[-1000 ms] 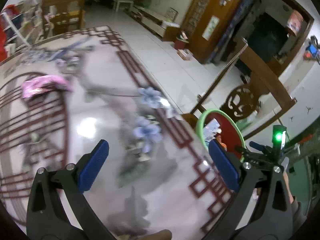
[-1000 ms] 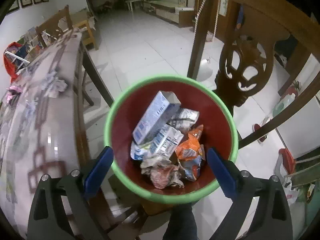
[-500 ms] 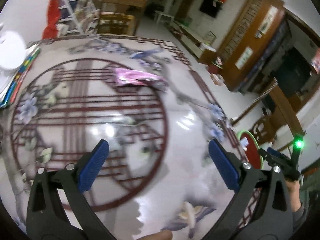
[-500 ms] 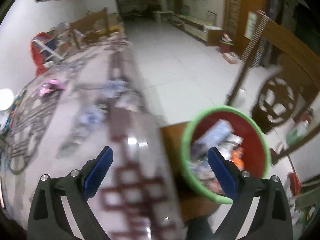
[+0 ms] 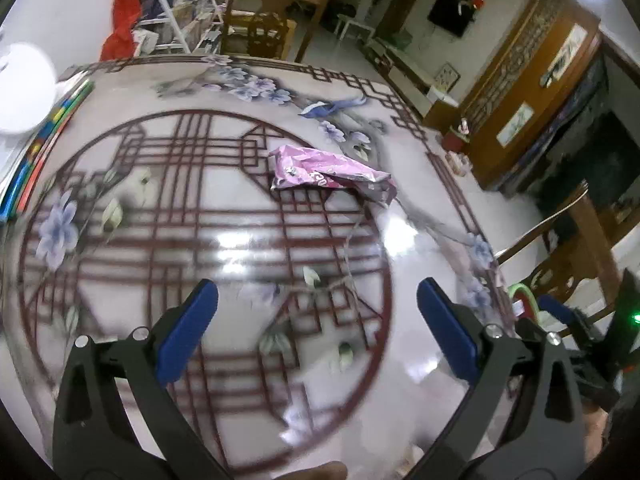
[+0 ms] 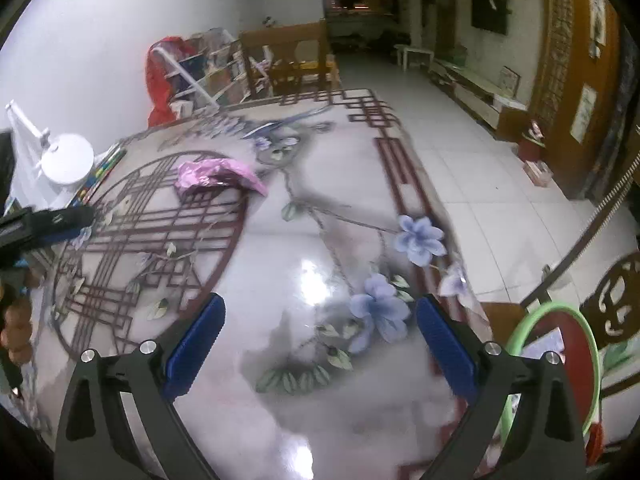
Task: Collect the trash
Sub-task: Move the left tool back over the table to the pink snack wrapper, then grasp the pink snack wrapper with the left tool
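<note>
Because the pink wrapper (image 5: 328, 170) is crumpled foil, we judge it light, soft and slippery, best pinched across a raised fold near its middle. It lies alone on the patterned table (image 5: 224, 240), toward the far edge, at the rim of the round lattice motif. Our left gripper (image 5: 318, 312) hangs with fingers spread wide, empty, well short of it. Our right gripper (image 6: 320, 324), equally agape and empty, hovers near the table's right edge, beside the green-rimmed bin (image 6: 588, 364).
</note>
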`<state>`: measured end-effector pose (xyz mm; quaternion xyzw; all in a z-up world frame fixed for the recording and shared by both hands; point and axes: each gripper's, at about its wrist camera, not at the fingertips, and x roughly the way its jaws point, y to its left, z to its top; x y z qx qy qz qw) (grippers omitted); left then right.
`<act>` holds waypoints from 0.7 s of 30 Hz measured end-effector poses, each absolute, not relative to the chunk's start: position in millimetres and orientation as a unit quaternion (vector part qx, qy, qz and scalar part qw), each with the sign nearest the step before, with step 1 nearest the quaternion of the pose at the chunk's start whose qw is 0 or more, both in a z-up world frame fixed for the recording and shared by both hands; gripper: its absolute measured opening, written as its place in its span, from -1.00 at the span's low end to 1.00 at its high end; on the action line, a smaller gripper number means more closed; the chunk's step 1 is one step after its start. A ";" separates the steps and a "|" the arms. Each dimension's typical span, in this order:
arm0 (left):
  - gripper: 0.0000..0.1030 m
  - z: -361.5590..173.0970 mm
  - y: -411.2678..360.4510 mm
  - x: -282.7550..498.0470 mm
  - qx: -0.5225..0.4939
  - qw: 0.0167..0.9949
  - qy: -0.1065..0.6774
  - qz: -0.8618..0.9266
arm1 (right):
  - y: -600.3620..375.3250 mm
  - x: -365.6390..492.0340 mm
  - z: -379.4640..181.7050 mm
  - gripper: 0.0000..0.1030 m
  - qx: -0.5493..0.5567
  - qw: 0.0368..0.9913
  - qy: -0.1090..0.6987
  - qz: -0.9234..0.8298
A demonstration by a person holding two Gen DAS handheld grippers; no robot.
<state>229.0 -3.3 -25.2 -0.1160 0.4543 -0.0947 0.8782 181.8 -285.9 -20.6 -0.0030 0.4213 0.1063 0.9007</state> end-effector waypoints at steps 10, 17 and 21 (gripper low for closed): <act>0.89 -57.2 -42.8 306.2 -0.051 0.871 0.474 -0.121 | -266.8 220.3 -45.8 0.80 -0.027 0.891 0.432 0.141; 0.89 -82.5 -42.7 353.5 -0.044 0.866 0.484 -0.120 | -259.9 256.8 -64.0 0.80 -0.035 0.886 0.439 0.146; 0.88 -87.0 -48.3 367.8 -0.019 0.866 0.477 -0.147 | -260.1 264.7 -68.7 0.80 -0.034 0.886 0.438 0.150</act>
